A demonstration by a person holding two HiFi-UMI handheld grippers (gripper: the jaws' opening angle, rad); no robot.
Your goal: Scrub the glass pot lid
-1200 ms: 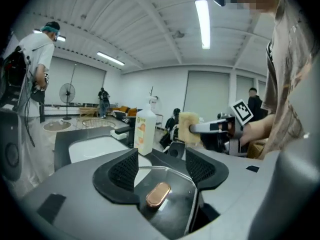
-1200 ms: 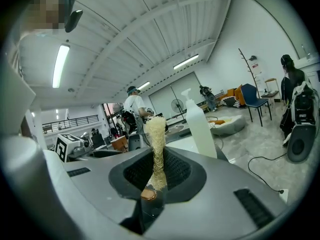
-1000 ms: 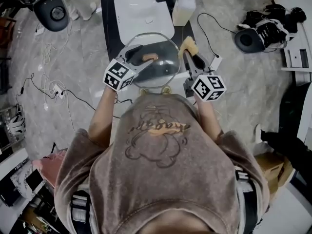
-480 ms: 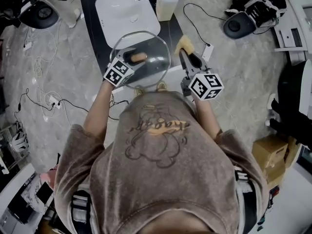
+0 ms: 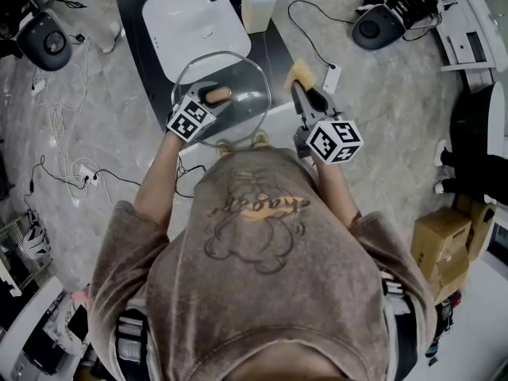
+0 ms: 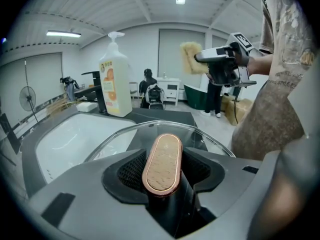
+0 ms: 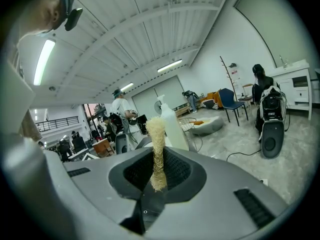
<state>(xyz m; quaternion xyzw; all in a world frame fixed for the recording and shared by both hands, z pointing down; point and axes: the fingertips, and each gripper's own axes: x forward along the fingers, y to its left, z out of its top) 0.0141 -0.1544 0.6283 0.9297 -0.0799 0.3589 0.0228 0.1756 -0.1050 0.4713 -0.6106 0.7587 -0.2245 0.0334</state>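
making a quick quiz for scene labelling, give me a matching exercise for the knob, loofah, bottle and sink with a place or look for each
1 knob
2 loofah
3 bottle
4 sink

a orange label
b set in dark counter
c in right tongs
d wood top, on glass lid

Pairs: 1-d, 2-c, 3-a, 4-b

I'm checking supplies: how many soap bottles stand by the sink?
1. The soap bottle stands at the far edge of the sink, beside the tap. Others could be out of view.
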